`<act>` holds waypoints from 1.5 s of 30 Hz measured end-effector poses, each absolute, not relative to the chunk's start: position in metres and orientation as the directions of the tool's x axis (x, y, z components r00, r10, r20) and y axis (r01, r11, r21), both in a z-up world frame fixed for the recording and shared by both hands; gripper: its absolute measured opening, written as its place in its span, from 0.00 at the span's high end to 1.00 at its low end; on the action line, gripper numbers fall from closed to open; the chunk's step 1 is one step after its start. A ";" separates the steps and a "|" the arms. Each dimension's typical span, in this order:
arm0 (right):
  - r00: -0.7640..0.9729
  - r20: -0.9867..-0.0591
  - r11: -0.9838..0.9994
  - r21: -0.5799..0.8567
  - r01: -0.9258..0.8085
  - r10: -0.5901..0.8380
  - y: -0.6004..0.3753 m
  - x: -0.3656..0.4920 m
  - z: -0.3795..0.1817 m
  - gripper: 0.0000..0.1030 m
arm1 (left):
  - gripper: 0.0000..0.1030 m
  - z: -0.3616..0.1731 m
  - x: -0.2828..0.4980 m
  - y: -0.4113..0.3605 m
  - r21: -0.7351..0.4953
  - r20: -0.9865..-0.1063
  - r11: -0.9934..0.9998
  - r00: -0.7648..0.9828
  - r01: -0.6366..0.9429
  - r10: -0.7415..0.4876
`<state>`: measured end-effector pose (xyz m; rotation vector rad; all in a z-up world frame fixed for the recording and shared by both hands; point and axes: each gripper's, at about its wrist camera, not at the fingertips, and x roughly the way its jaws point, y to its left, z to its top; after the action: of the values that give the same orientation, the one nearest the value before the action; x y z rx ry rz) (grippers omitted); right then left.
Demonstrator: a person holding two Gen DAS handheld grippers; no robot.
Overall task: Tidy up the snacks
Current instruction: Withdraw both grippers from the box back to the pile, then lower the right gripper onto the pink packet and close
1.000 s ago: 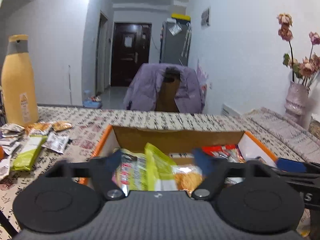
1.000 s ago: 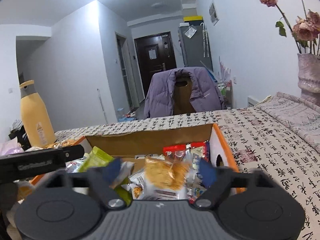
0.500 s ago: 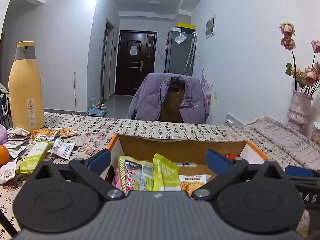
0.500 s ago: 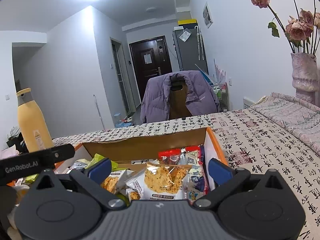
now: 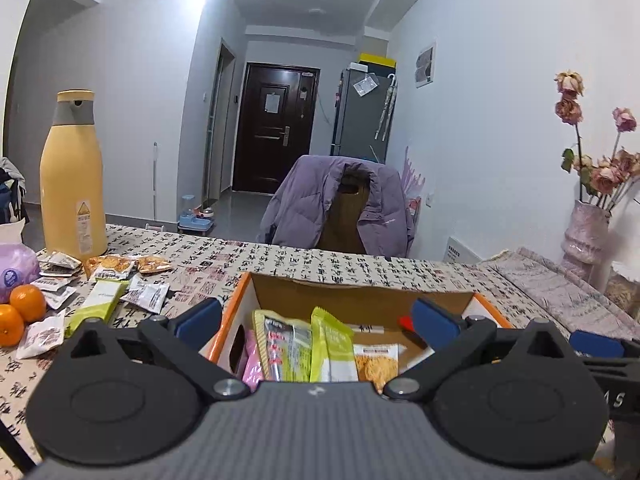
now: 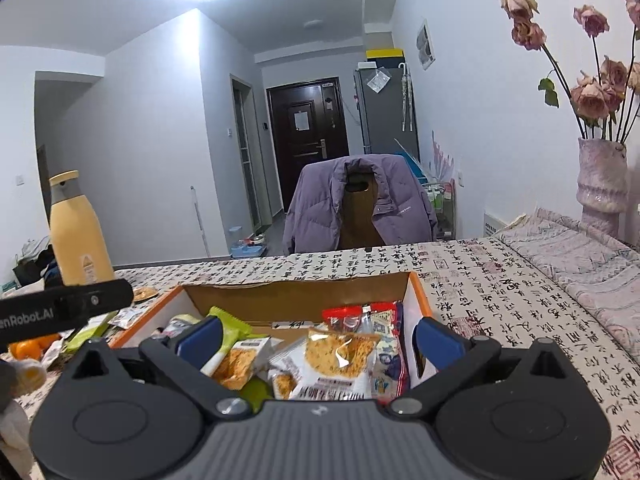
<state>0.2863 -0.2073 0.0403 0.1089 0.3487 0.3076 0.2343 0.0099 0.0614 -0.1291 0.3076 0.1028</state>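
Both grippers have been lifted and drawn back from the box since the earlier frames, and their blue pads, then down among the packets, are now spread wide with nothing held. A table (image 5: 304,264) covered with a calligraphy-print cloth is seen, and on it the orange-edged cardboard box (image 5: 360,298) stands just ahead of the left gripper (image 5: 316,320) and right gripper (image 6: 318,338). Snack packets (image 6: 336,360) are piled inside the box; more loose packets (image 5: 120,280) are scattered on the cloth beside a yellow bottle (image 5: 74,176) and two oranges (image 5: 18,314).
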 end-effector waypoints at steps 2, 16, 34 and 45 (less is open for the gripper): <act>0.892 -0.321 0.947 0.156 -0.281 0.317 -0.209 0.276 0.040 0.00 | 0.00 0.059 0.222 0.009 -0.103 -0.313 0.988 0.946 -0.118 0.081; 0.855 -0.406 0.946 0.132 -0.295 0.323 -0.210 0.205 0.013 0.00 | 0.00 0.018 0.148 0.023 -0.081 -0.417 0.990 0.906 -0.114 0.070; 0.811 -0.501 0.950 0.085 -0.300 0.301 -0.199 0.167 -0.023 0.00 | 0.00 -0.025 0.122 0.045 -0.093 -0.492 0.989 0.869 -0.113 0.053; 0.791 -0.510 0.933 0.078 -0.350 0.339 -0.182 0.192 -0.015 0.28 | 0.00 -0.029 0.128 0.050 -0.134 -0.491 0.987 0.871 -0.083 0.006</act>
<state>0.1917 -0.1818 -0.0147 -0.0208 0.5447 0.3713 0.1278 0.0504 -0.0288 -0.1533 0.5122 0.0468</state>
